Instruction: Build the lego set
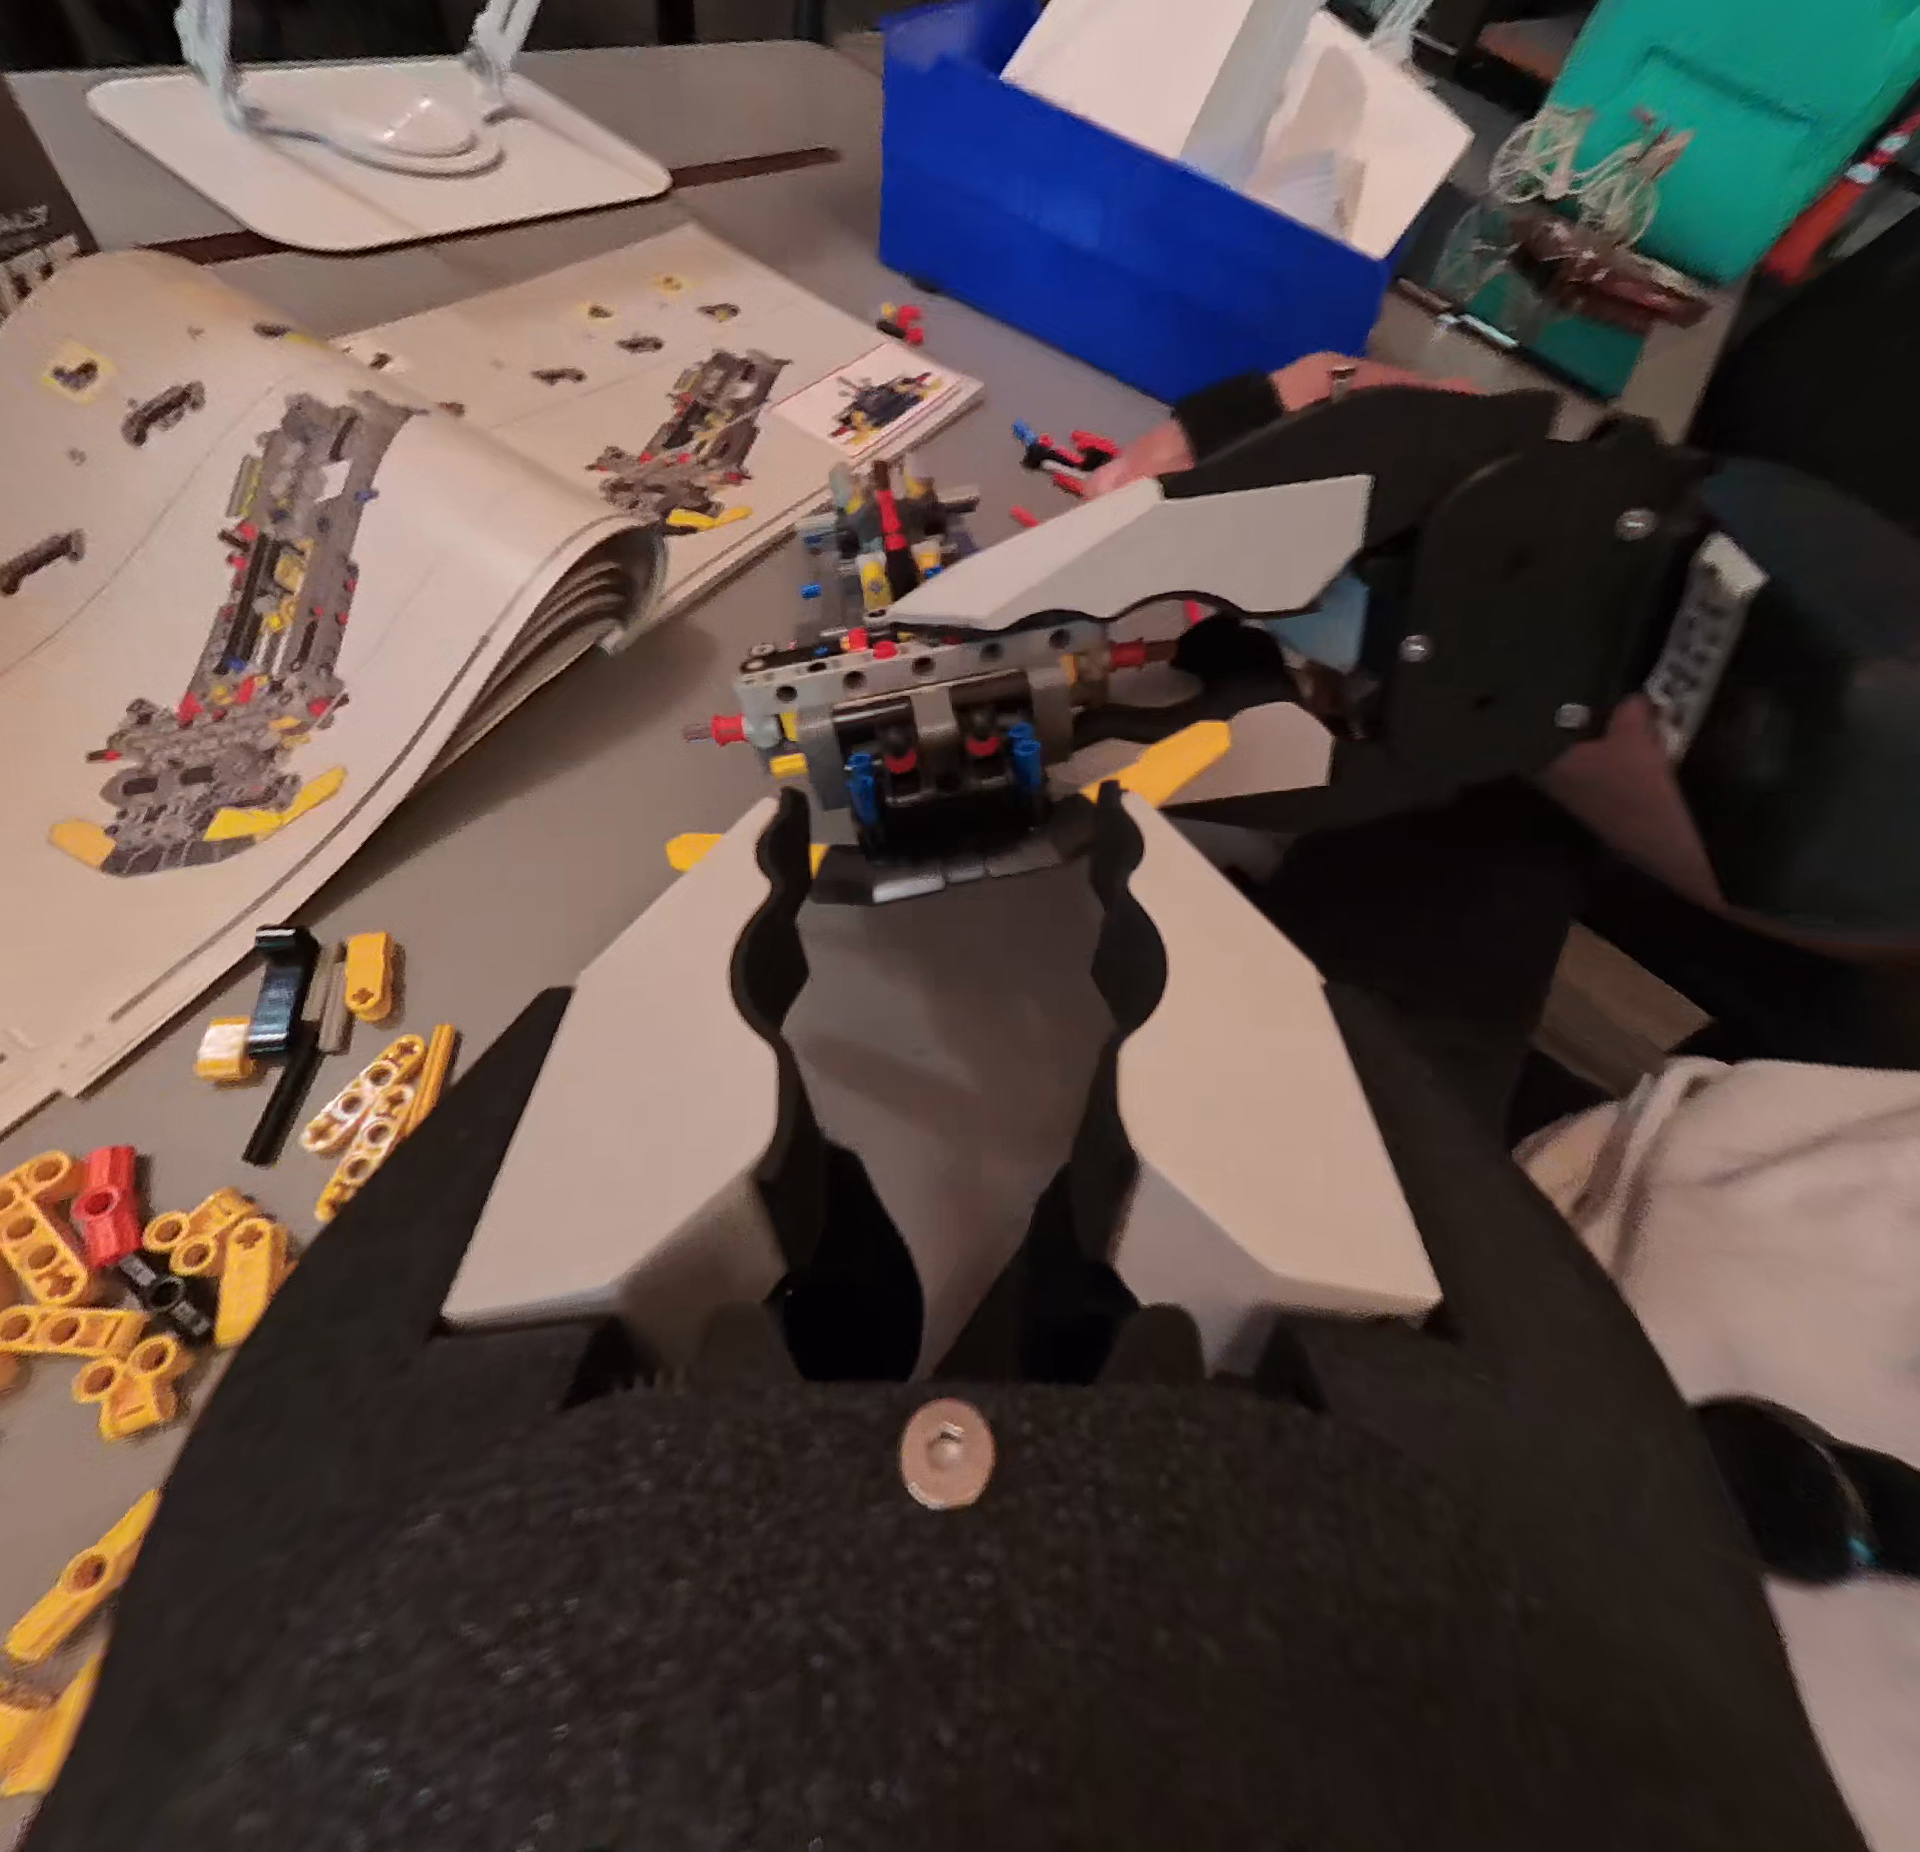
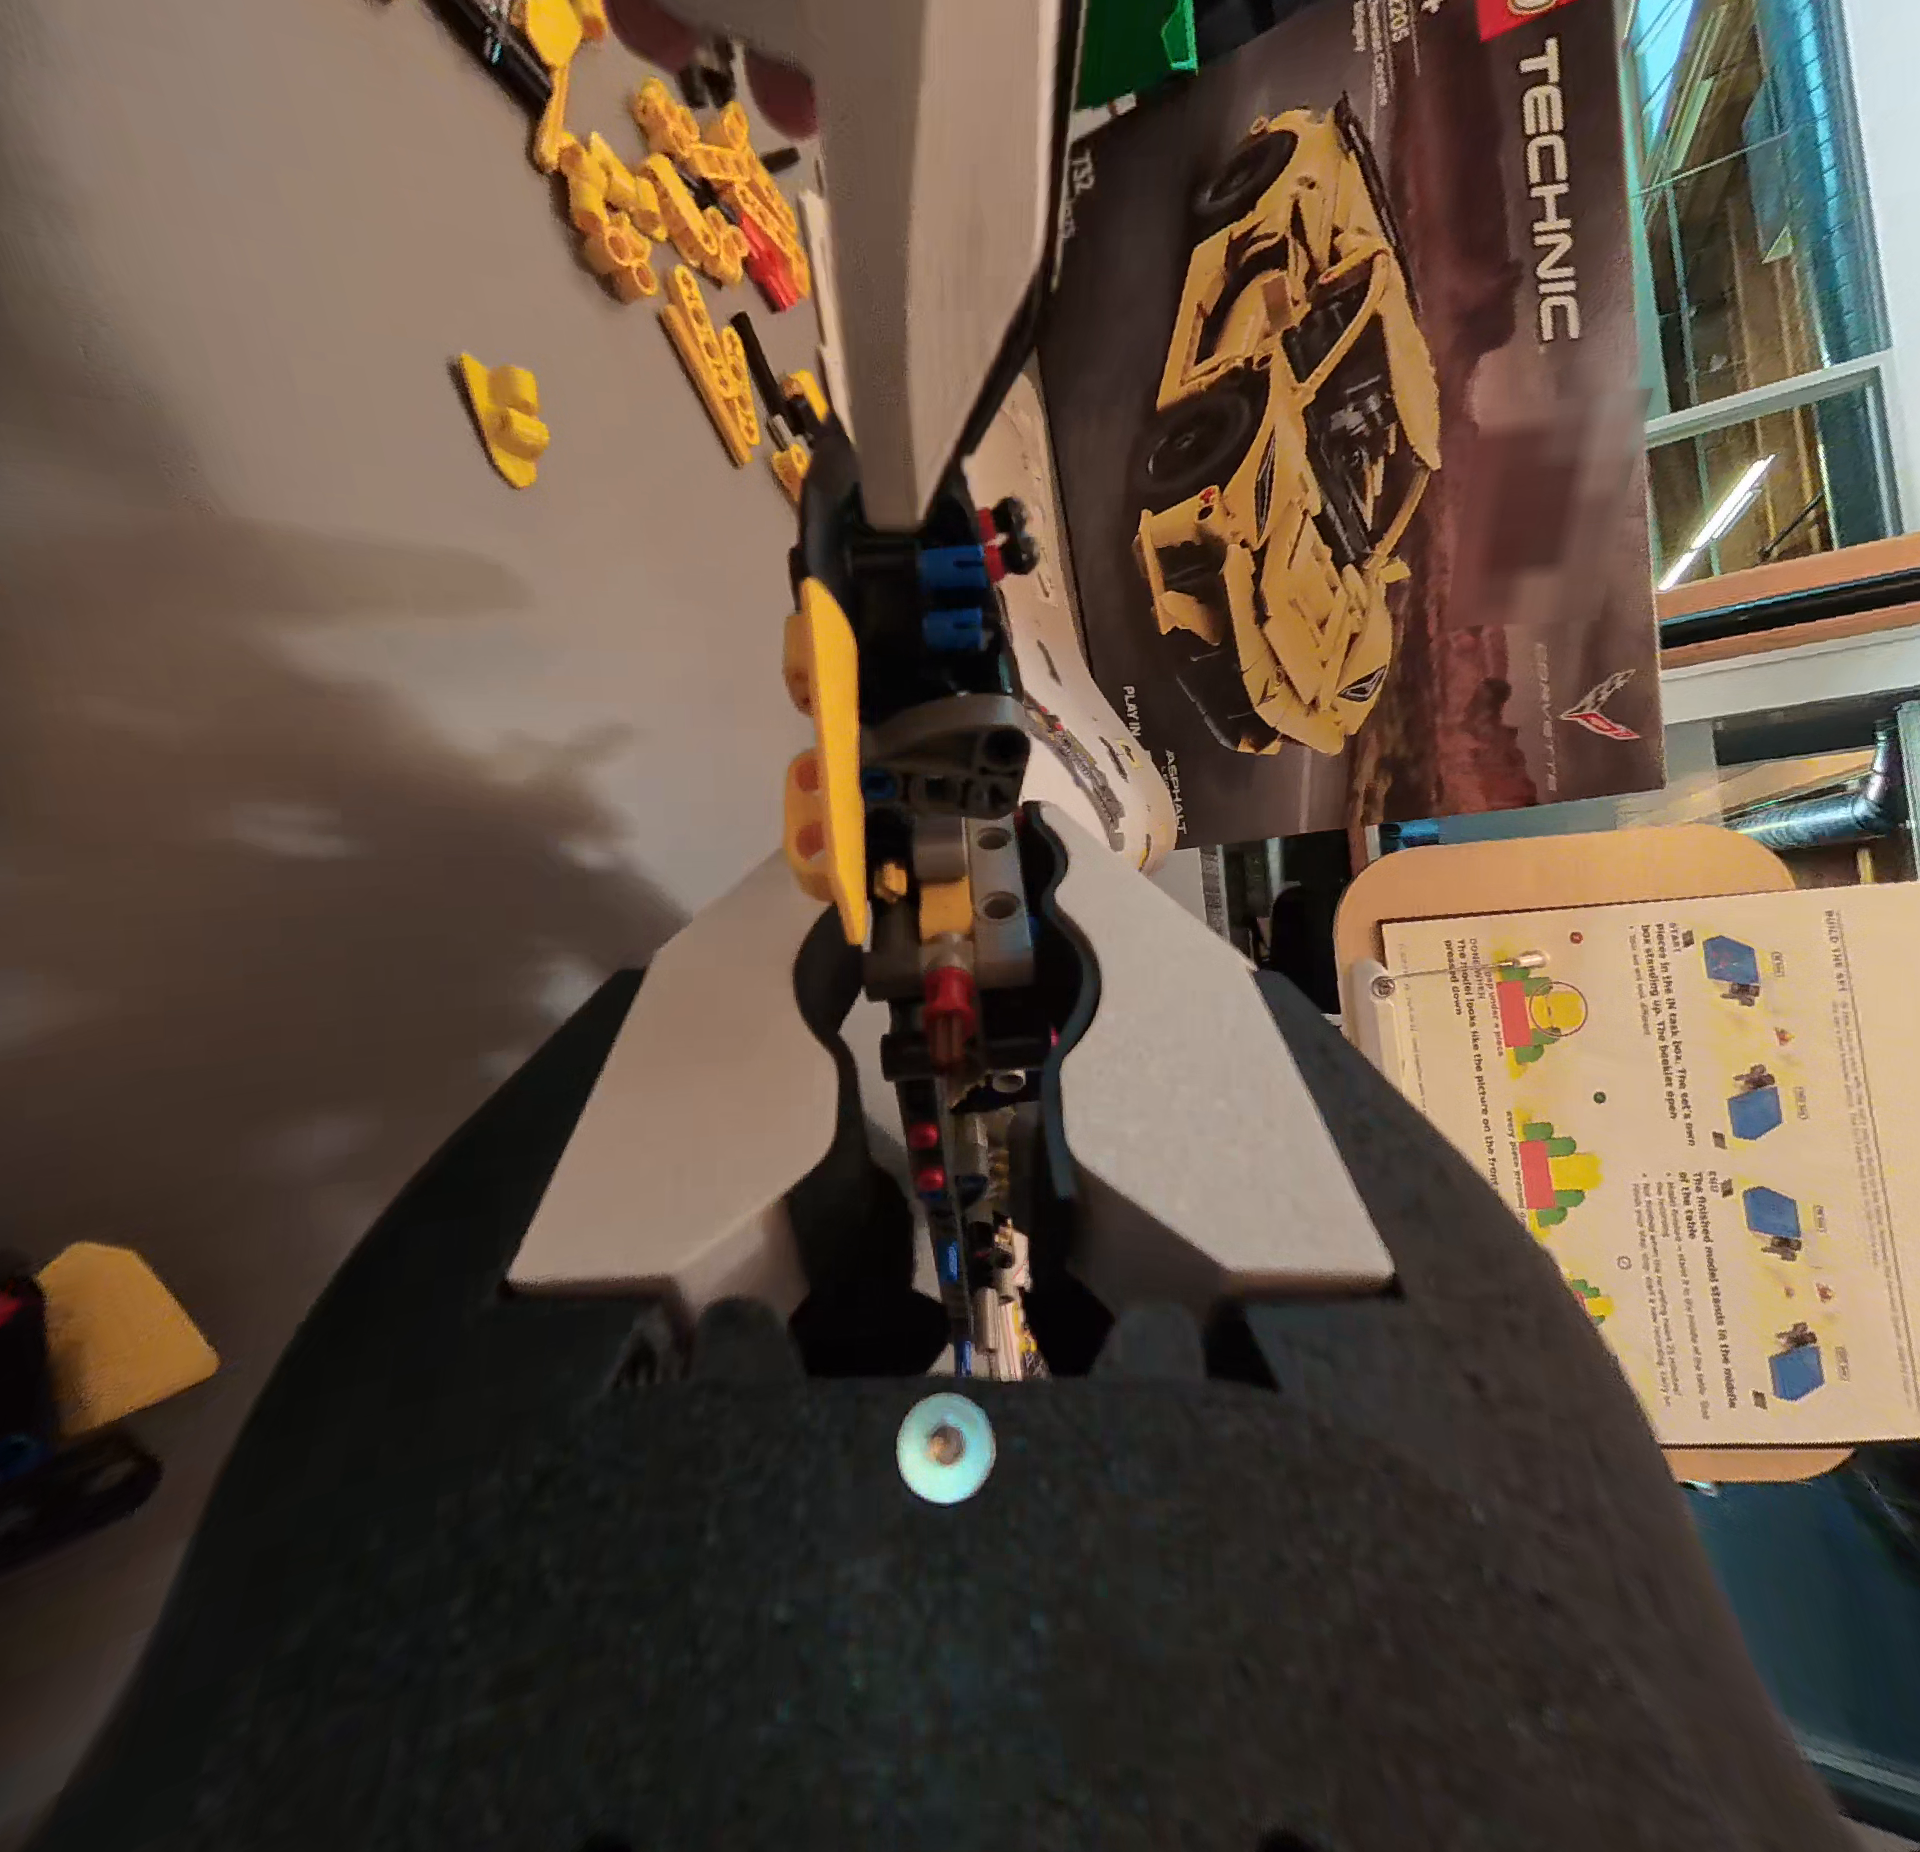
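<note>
Right wrist view: chassis (image 2: 935, 815) lengthwise between jaws.

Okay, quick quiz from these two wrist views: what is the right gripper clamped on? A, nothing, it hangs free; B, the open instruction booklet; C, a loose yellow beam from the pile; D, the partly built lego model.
D: in the right wrist view the right gripper has its fingers closed on the partly built lego model, and the left wrist view shows the same grip from the side.

Left of the half-built model (image 1: 914, 742), the open instruction book (image 1: 343, 597) and loose yellow pieces (image 1: 114, 1272) crowd the worktop (image 1: 582, 826); behind it stands a blue bin (image 1: 1101, 223).
</note>
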`<move>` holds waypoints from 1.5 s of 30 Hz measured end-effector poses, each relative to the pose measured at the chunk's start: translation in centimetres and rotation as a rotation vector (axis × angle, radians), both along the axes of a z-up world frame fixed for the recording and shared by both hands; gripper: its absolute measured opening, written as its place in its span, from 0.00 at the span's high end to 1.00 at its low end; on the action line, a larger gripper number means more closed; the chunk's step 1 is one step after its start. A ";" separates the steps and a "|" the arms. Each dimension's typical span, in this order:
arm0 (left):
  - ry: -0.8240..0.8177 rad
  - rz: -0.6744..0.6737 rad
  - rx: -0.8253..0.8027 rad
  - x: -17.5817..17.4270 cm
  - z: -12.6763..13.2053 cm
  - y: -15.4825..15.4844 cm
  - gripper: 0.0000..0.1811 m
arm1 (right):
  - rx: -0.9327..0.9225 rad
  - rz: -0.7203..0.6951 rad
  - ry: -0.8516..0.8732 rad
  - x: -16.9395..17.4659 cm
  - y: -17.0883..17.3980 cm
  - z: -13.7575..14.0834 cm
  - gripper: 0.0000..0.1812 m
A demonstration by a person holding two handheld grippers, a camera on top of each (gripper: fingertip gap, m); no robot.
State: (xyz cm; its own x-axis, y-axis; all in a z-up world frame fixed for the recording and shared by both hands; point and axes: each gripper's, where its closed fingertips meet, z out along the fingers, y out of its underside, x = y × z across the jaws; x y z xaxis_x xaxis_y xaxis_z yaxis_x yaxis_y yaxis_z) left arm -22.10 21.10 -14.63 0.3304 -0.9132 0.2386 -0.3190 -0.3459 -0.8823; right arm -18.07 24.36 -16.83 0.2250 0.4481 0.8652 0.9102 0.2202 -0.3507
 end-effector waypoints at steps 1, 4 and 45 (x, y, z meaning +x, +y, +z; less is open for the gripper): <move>0.009 0.019 0.000 0.1 -0.5 0.3 0.72 | 0.004 0.000 -0.003 -0.1 -0.1 -0.1 0.86; 0.013 -0.002 -0.038 0.5 -1.5 0.0 0.79 | 0.011 -0.004 -0.017 -0.1 -0.2 -0.6 0.86; 0.439 -0.095 0.084 1.0 -9.4 -0.4 0.79 | -1.145 -0.057 0.530 3.8 -11.5 -7.0 0.91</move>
